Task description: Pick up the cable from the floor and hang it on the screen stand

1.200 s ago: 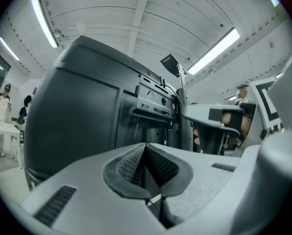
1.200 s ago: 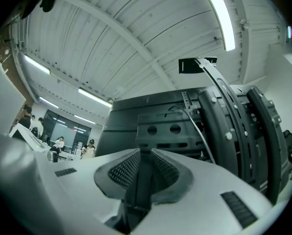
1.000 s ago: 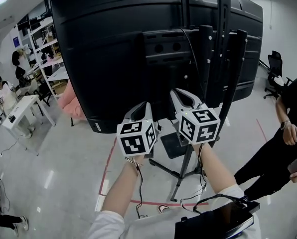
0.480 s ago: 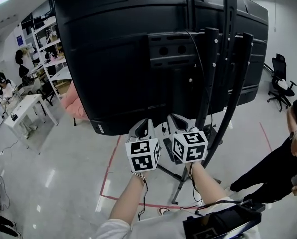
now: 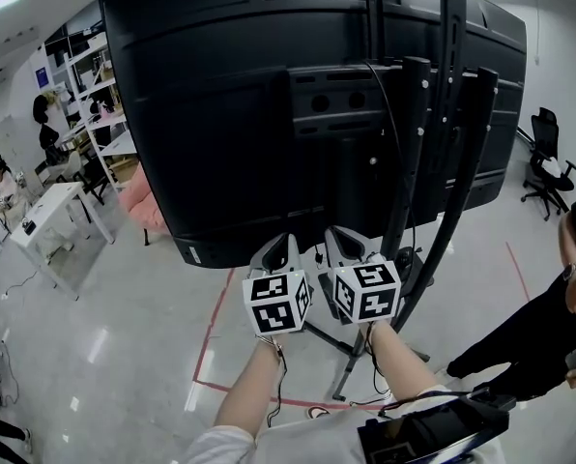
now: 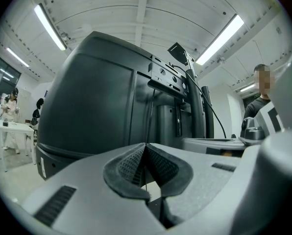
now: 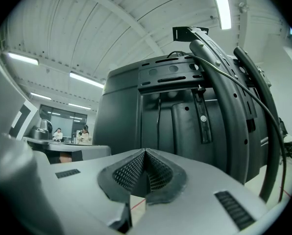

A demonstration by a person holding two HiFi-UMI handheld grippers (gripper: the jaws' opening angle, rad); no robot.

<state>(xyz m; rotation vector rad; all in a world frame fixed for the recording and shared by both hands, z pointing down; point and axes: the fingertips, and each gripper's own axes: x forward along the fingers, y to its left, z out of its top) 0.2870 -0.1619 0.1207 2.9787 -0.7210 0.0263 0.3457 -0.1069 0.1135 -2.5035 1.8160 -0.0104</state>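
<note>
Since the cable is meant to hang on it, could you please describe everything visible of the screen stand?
The screen stand looks like black metal: two rounded upright columns dotted with holes, with a taller thin post rising out of view. A horizontal bracket joins it to the back of the large black screen that it carries. A thin black cable runs down across the columns. Below, splayed legs rest on the pale glossy floor near red tape lines.
</note>
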